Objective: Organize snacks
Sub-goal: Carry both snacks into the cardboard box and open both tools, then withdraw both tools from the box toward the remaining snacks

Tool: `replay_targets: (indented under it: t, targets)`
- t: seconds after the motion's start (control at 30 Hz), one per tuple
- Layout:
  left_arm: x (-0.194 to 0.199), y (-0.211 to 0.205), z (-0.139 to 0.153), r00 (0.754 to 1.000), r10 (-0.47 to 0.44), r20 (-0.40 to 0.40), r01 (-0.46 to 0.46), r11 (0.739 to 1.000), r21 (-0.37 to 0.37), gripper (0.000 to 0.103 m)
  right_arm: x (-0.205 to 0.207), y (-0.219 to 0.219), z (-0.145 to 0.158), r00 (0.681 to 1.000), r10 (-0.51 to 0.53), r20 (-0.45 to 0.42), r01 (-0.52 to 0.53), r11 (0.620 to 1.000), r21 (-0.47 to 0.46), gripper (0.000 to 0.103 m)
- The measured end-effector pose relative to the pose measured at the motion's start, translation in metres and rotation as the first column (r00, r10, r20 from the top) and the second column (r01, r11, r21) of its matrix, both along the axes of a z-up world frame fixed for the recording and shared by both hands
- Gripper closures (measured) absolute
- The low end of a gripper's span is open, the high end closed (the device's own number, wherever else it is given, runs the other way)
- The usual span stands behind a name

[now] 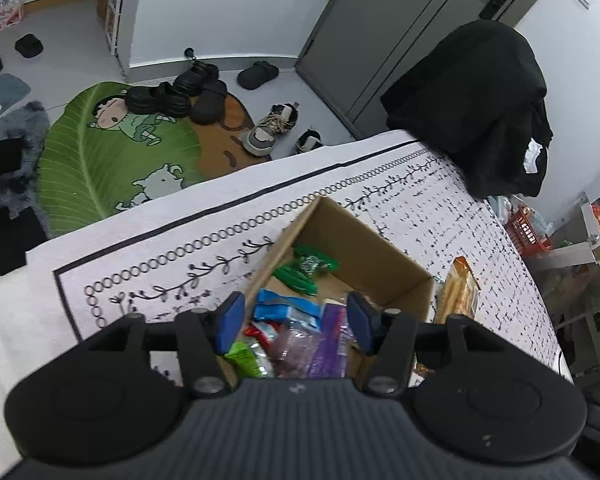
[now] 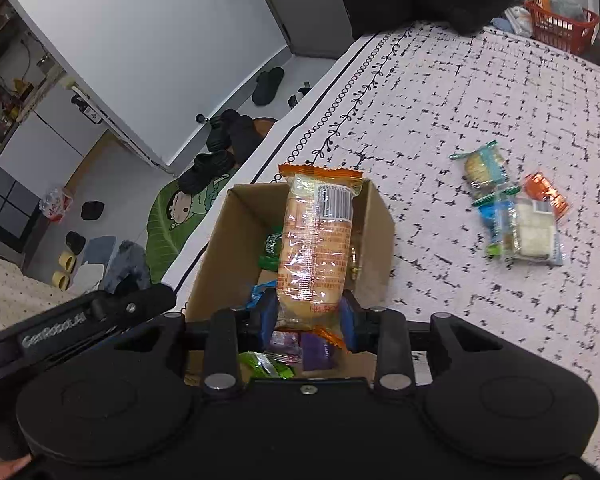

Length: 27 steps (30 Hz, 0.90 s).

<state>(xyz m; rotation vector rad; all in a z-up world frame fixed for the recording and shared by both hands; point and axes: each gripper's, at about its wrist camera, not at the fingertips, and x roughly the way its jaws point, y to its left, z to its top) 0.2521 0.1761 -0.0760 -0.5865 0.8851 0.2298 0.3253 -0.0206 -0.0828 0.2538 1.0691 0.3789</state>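
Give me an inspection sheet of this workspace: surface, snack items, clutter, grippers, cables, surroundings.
Surface: white patterned cloth covering the table.
Job's things: open cardboard box holding green, blue and purple packets; orange-wrapped snack pack held over the box; loose snack packets lying on the cloth to the right.
Clutter: black garment heaped at the far edge; red basket beyond it.
Grippers: left gripper open above the box, holding nothing; right gripper shut on the orange-wrapped snack pack.
Cables: nothing seen.
Surroundings: green cartoon rug, shoes on the floor, grey door.
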Motion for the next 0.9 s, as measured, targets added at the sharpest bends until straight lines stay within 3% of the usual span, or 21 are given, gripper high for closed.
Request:
replay_targets:
  t: [0.03, 0.1, 0.3, 0.5, 0.73, 0.9]
  targets:
    - [-0.001, 0.002, 0.0, 1.0, 0.002, -0.005, -0.002, 1.0, 0.002, 0.043, 0.0, 0.002, -0.002, 1.0, -0.005, -0.001, 0.005, 1.0, -0.005, 0.065]
    - [-0.003, 0.006, 0.0, 1.0, 0.004, -0.02, -0.003, 1.0, 0.007, 0.036, 0.001, 0.007, -0.005, 1.0, -0.007, -0.008, 0.007, 1.0, -0.027, 0.043]
    - [-0.01, 0.01, -0.002, 0.999, 0.005, -0.053, -0.003, 1.0, 0.022, 0.031, -0.008, 0.006, -0.009, 1.0, -0.003, -0.012, 0.003, 1.0, -0.022, 0.04]
    - [-0.013, -0.003, -0.001, 0.998, -0.014, -0.068, 0.018, 0.998, 0.053, 0.016, -0.018, -0.014, -0.004, 1.0, -0.007, 0.029, 0.007, 1.0, -0.004, 0.024]
    - [-0.015, -0.026, 0.002, 0.998, -0.02, -0.055, 0.024, 0.997, 0.078, 0.0, -0.024, -0.053, -0.003, 0.997, -0.037, 0.066, 0.036, 0.999, 0.008, 0.016]
    - [-0.011, -0.045, 0.004, 0.999, -0.03, -0.044, 0.034, 0.996, 0.085, 0.0, -0.027, -0.081, -0.003, 0.994, -0.058, 0.094, 0.055, 0.998, 0.04, 0.008]
